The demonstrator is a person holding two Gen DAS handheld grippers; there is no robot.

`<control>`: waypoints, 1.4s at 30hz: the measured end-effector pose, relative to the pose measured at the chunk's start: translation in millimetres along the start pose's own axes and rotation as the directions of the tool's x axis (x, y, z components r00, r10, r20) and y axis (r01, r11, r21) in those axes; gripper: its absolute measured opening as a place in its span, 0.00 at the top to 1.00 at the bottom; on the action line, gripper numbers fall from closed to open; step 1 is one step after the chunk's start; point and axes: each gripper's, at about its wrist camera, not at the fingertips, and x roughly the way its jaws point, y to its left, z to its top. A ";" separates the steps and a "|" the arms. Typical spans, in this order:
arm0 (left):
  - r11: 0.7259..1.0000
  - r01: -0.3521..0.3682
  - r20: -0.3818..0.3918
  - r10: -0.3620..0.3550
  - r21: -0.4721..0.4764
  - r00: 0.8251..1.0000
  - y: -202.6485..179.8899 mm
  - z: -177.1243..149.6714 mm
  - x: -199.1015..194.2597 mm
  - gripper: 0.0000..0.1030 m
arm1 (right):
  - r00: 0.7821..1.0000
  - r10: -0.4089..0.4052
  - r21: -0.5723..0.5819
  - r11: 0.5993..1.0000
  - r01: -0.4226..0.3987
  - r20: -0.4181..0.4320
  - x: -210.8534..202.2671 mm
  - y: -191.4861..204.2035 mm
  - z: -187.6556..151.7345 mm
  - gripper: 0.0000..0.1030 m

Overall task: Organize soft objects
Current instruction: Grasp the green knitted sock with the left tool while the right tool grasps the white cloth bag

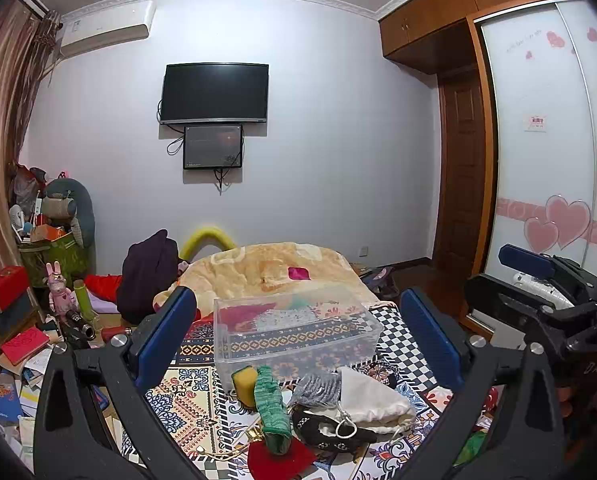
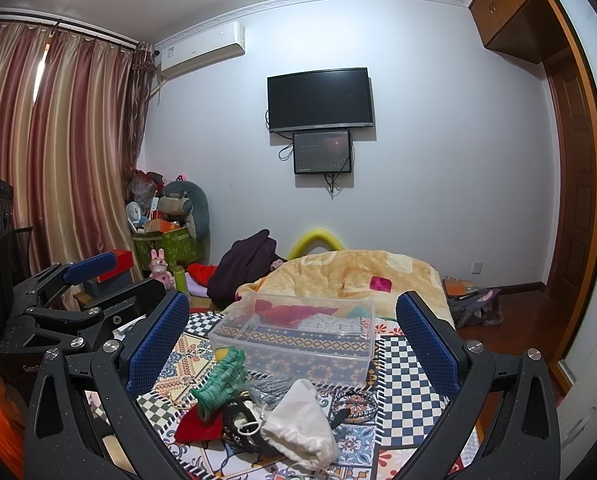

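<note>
two tools, left tool (image 1: 298,344) and right tool (image 2: 292,344) released, clear bin (image 1: 294,330) behind sock pile (image 1: 298,404)

even indoor light | sharp focus | fisheye bending, dark corners

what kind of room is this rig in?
Most likely a home bedroom: a bed with a patterned cover and a beige blanket, a wall-mounted TV, and a sliding-door wardrobe. Striped curtains hang at the left.
</note>
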 end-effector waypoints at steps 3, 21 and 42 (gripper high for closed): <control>1.000 -0.001 -0.001 0.001 -0.001 1.000 0.1 -0.3 -0.4 0.00 | 1.000 0.000 0.000 1.000 0.000 0.000 -0.1 0.7 -0.6 0.00; 1.000 0.001 -0.004 -0.001 0.000 1.000 0.4 -0.5 1.0 0.00 | 1.000 0.003 -0.003 1.000 -0.003 -0.003 -0.1 1.6 -3.7 0.00; 1.000 -0.005 -0.242 -0.002 -0.028 0.970 17.1 -60.2 53.3 0.00 | 0.973 -0.005 0.045 0.999 0.016 -0.231 47.9 -26.5 -58.0 0.00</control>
